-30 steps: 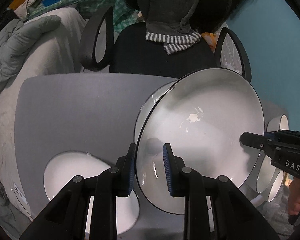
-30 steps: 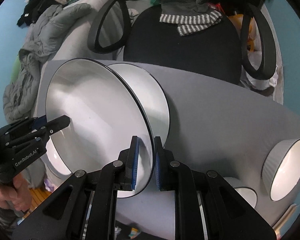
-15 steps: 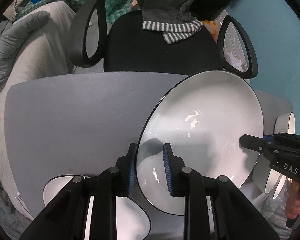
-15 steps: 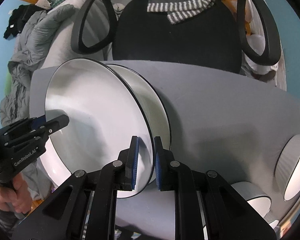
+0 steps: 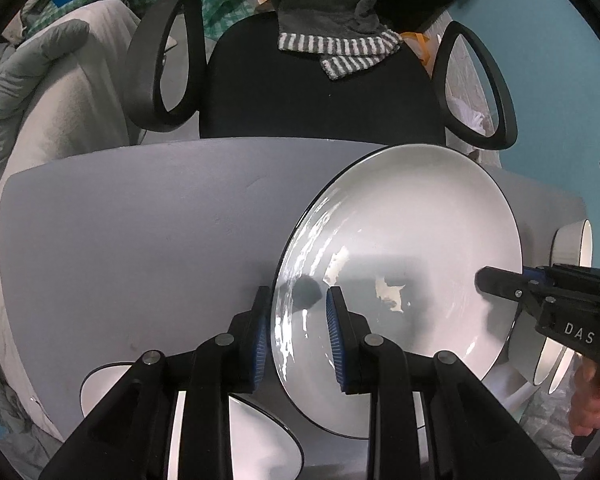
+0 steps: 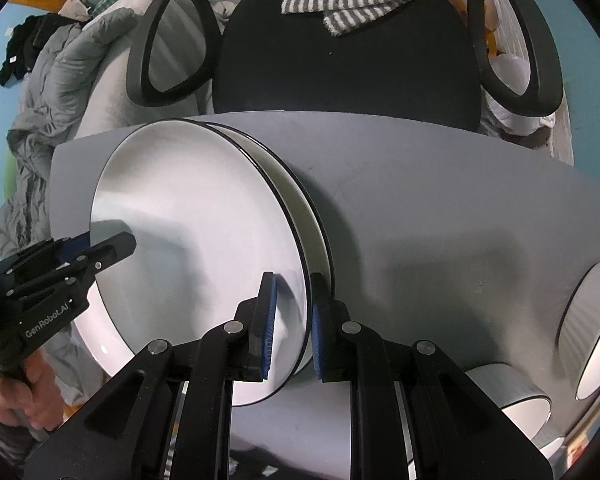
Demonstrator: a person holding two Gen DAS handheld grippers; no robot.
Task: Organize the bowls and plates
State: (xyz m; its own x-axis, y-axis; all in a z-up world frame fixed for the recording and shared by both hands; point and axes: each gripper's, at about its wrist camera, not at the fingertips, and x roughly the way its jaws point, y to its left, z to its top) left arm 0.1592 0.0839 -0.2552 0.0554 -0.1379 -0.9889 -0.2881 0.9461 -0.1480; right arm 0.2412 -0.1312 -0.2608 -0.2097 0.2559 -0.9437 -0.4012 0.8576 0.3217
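Both grippers' fingers pinch opposite rims of a black-rimmed white plate (image 5: 400, 240). The left gripper (image 5: 298, 332) and right gripper (image 6: 292, 328) hold it over a second plate (image 6: 300, 200) on the grey worktop (image 5: 140, 220).

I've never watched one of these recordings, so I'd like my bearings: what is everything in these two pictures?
Held plate: one, white with black rim, gripped on opposite edges by both grippers.
Lower plate: one, white with black rim, on the table directly under the held plate.
Near plate: one, white, at the table's near edge below the left gripper.
Bowls: at least three, white, at the table's right end.
Table: one, grey.
Office chair: one, black, behind the table.
Striped towel: one, grey and white, draped on the chair.
Bedding: grey, far left.
Left gripper: black, blue pads.
Right gripper: black, blue pads.
Hand: holding the left gripper's handle.
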